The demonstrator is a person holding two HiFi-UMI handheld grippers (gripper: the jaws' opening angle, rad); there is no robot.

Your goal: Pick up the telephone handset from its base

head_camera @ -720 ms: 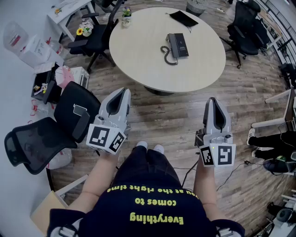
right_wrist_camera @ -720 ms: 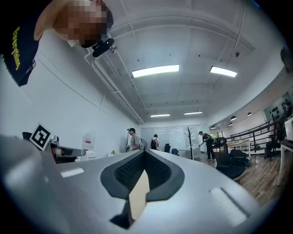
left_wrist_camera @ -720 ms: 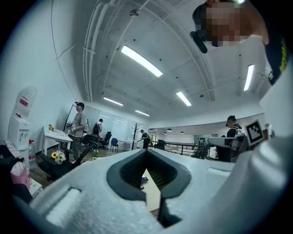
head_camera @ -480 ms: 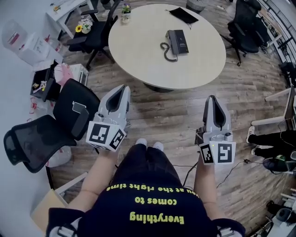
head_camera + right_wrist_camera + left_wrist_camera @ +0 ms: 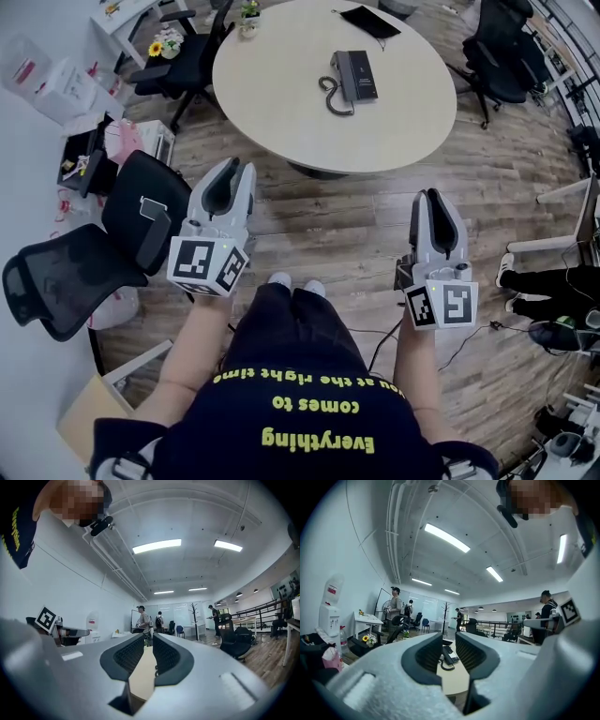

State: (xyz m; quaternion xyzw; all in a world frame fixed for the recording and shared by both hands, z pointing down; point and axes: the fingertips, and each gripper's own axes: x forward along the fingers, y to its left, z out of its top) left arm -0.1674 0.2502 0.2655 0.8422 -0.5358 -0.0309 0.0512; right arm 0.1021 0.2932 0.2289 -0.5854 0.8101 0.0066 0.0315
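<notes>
A dark telephone (image 5: pixel 354 77) with its handset resting on the base and a coiled cord lies on the far part of the round beige table (image 5: pixel 281 131). My left gripper (image 5: pixel 236 167) and right gripper (image 5: pixel 435 197) are held level over the wooden floor, well short of the table. Each pair of jaws stands a narrow gap apart with nothing between them. In the left gripper view, the telephone (image 5: pixel 449 656) shows far off through the gap of the left gripper (image 5: pixel 449 637). In the right gripper view, the right gripper (image 5: pixel 148 637) points at the table (image 5: pixel 143 672).
Black office chairs stand at my left (image 5: pixel 150 216), beside the table's far left (image 5: pixel 187 75) and at the right (image 5: pixel 502 56). A black folder (image 5: pixel 366 21) and a small plant (image 5: pixel 248 14) sit on the table. A cable (image 5: pixel 469 347) lies on the floor. Several people stand far off.
The head view has shifted, so the table and telephone sit a little higher in it. My left gripper has drifted slightly left and lower. Both jaw gaps look the same.
</notes>
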